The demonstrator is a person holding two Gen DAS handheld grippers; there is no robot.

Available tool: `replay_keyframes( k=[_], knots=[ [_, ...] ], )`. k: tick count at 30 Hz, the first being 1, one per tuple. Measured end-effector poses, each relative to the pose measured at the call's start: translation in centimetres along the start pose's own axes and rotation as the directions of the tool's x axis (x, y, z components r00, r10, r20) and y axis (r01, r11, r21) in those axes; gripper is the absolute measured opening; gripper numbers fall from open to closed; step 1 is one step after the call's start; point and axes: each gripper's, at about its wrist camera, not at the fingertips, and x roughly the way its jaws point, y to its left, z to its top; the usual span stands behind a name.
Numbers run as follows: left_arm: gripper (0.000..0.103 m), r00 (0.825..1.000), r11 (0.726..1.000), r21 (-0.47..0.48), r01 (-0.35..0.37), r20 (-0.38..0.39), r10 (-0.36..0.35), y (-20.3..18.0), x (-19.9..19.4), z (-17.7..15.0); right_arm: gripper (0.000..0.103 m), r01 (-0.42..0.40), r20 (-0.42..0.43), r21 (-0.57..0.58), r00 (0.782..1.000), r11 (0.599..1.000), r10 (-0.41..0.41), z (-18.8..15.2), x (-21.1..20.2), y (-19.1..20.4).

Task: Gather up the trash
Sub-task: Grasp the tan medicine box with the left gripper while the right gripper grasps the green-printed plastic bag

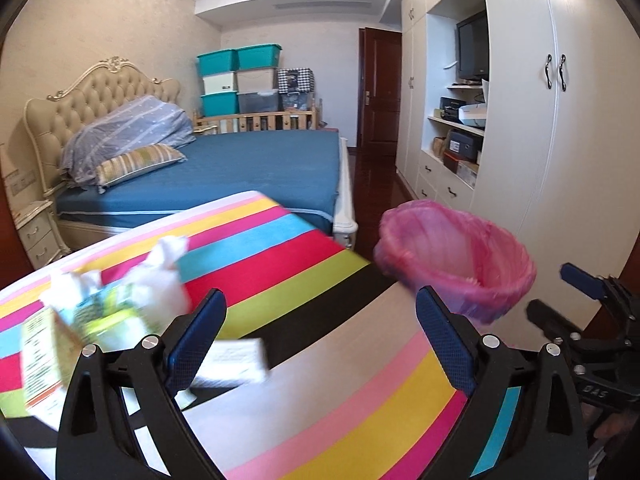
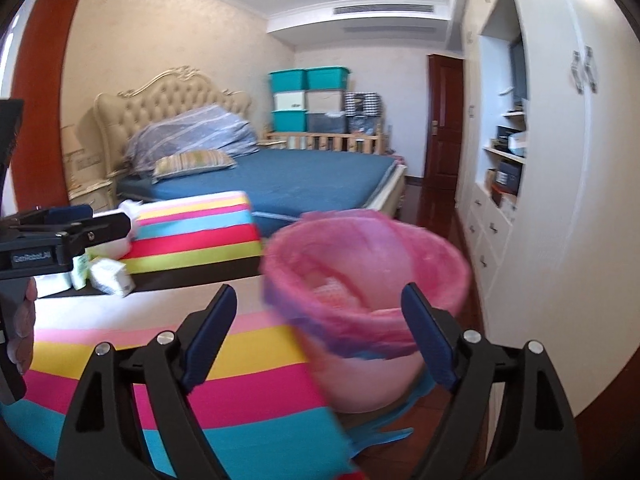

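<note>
Bedroom, striped tablecloth: I've got L gripper and R gripper both spread wide, nothing between fingers. Trash pile, cartons and tissue, sits toward table's left edge; pink-lined bin stands just off its right edge.

Blue bed; seemingly white wardrobe

Motion blurs the trash pile and pink-lined bin; the bin's contents cannot be made out
</note>
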Motion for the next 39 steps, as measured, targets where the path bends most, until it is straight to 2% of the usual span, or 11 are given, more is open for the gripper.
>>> replay_keyframes(
  k=[2, 5, 9, 12, 15, 19, 27, 28, 30, 35, 39],
  knots=[
    [0.089, 1.0, 1.0, -0.009, -0.024, 0.008, 0.024, 1.3, -1.6, -0.9, 0.082, -0.037, -0.014, -0.026, 0.999, 0.999, 0.036, -0.1, 0.4, 2.2],
    [0.089, 0.994, 0.994, -0.02, -0.109, 0.028, 0.109, 3.8, -4.4, -1.9, 0.082, -0.089, -0.035, -0.069, 0.996, 0.994, 0.087, -0.1, 1.0, 5.3],
    [0.089, 0.963, 0.962, -0.071, -0.262, 0.051, 0.266, 7.1, -7.8, -3.6, 0.082, -0.141, -0.04, -0.116, 0.99, 0.983, 0.137, 0.0, 1.3, 9.0],
    [0.089, 0.934, 0.928, -0.123, -0.351, 0.023, 0.356, 9.5, -9.1, -4.7, 0.084, -0.172, -0.04, -0.135, 0.985, 0.976, 0.168, 0.2, 1.3, 11.0],
    [0.089, 0.929, 0.906, -0.211, -0.368, -0.041, 0.368, 12.3, -9.3, -5.9, 0.084, -0.195, -0.042, -0.155, 0.981, 0.969, 0.191, 0.3, 1.3, 12.6],
    [0.089, 0.936, 0.887, -0.298, -0.353, -0.103, 0.338, 14.5, -8.2, -6.7, 0.084, -0.217, -0.049, -0.174, 0.976, 0.961, 0.211, 0.2, 1.5, 13.9],
    [0.089, 0.898, 0.85, -0.293, -0.438, -0.181, 0.4, 16.4, -4.3, -5.5, 0.084, -0.238, -0.066, -0.183, 0.971, 0.954, 0.23, 0.6, 2.4, 14.5],
    [0.085, 0.899, 0.851, -0.292, -0.436, -0.178, 0.399, 16.6, -4.1, -5.4, 0.084, -0.242, -0.069, -0.188, 0.97, 0.952, 0.233, 0.7, 2.6, 14.9],
    [0.058, 0.913, 0.866, -0.291, -0.406, -0.175, 0.369, 17.0, -4.2, -5.4, 0.084, -0.254, -0.076, -0.194, 0.967, 0.947, 0.244, 0.9, 2.9, 15.5],
    [0.047, 0.934, 0.896, -0.264, -0.357, -0.13, 0.334, 17.5, -6.2, -6.0, 0.084, -0.311, -0.104, -0.211, 0.95, 0.927, 0.295, 1.9, 4.2, 18.5],
    [0.047, 0.944, 0.915, -0.233, -0.33, -0.066, 0.323, 17.0, -8.4, -6.4, 0.084, -0.33, -0.114, -0.248, 0.944, 0.911, 0.311, 2.9, 4.9, 21.1]
  ],
)
